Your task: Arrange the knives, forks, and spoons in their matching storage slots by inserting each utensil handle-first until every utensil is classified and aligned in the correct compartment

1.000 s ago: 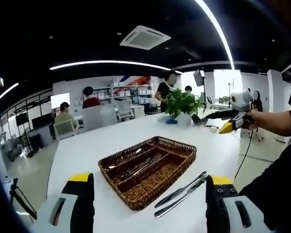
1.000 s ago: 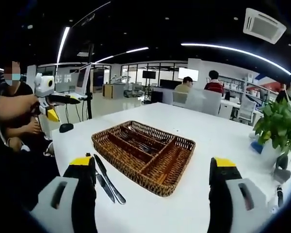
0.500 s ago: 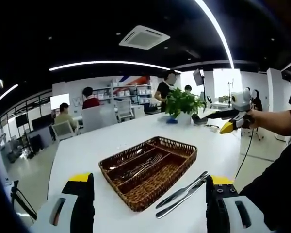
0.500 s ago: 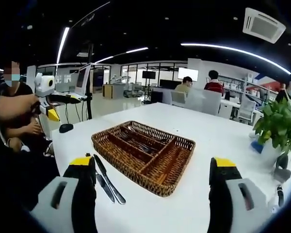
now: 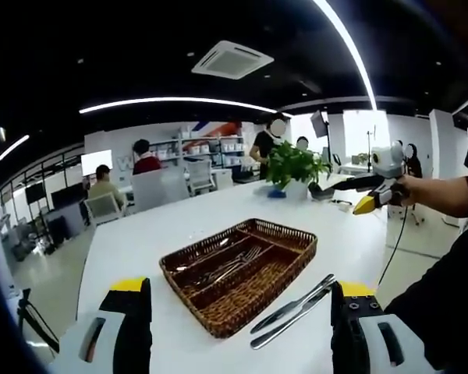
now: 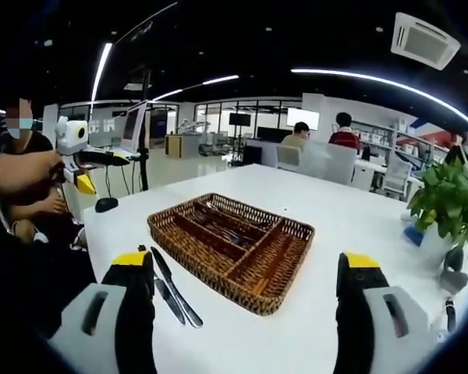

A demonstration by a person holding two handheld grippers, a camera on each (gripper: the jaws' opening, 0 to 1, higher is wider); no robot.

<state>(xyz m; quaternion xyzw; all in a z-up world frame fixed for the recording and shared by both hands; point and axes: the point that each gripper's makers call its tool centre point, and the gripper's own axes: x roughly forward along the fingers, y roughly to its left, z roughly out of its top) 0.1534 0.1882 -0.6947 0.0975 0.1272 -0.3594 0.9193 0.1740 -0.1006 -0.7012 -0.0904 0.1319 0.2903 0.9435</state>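
Over the last second nothing shifted: you held the left gripper [image 5: 234, 331] and right gripper [image 6: 246, 312] wide apart and empty above the table [image 5: 140, 234], two knives [image 5: 292, 310] just beside the basket [image 5: 238, 273], unsorted.

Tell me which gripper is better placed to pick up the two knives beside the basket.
Probably the right gripper: the knives lie on the table just past its open jaws. In the left gripper view the knives are also near, so the margin is small. Both are open.

Left gripper [image 5: 239, 312], right gripper [image 6: 246, 292]: jaws wide (empty).
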